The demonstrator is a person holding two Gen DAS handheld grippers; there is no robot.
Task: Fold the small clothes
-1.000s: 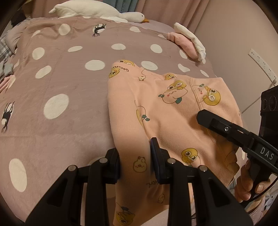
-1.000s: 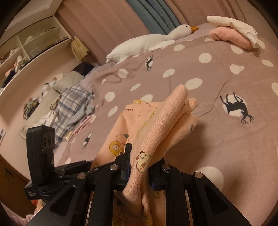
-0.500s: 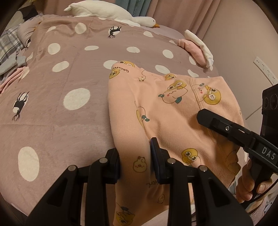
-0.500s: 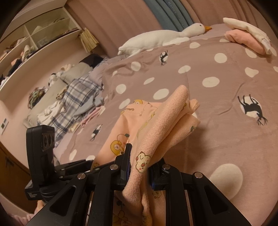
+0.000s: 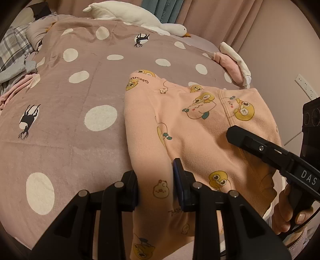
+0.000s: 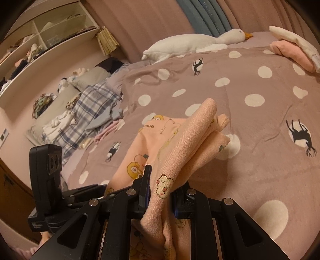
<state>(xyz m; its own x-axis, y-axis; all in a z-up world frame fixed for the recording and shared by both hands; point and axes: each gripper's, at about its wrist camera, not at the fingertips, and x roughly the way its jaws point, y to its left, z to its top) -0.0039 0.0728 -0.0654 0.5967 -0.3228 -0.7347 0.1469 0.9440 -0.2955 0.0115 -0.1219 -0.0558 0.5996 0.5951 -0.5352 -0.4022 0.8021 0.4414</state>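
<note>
A small peach garment (image 5: 192,128) printed with yellow cartoon animals lies partly on the polka-dot bedspread (image 5: 66,124). My left gripper (image 5: 156,176) is shut on its near edge, fabric between the fingers. My right gripper (image 6: 160,186) is shut on a bunched ribbed fold of the same garment (image 6: 192,132), held lifted above the bed. In the left wrist view the right gripper (image 5: 260,148) reaches over the garment's right side, with a hand on its handle. The left gripper's body (image 6: 48,180) shows at lower left in the right wrist view.
A white plush goose (image 5: 138,16) lies at the bed's far end. Folded pink and white clothes (image 5: 234,64) sit at the far right edge. Plaid and grey clothes (image 6: 90,108) are piled at the left. Shelves (image 6: 44,40) line the wall.
Both views have swung a little rightward across the bed while both grippers keep their hold on the peach garment. The garment's shape looks much the same.
</note>
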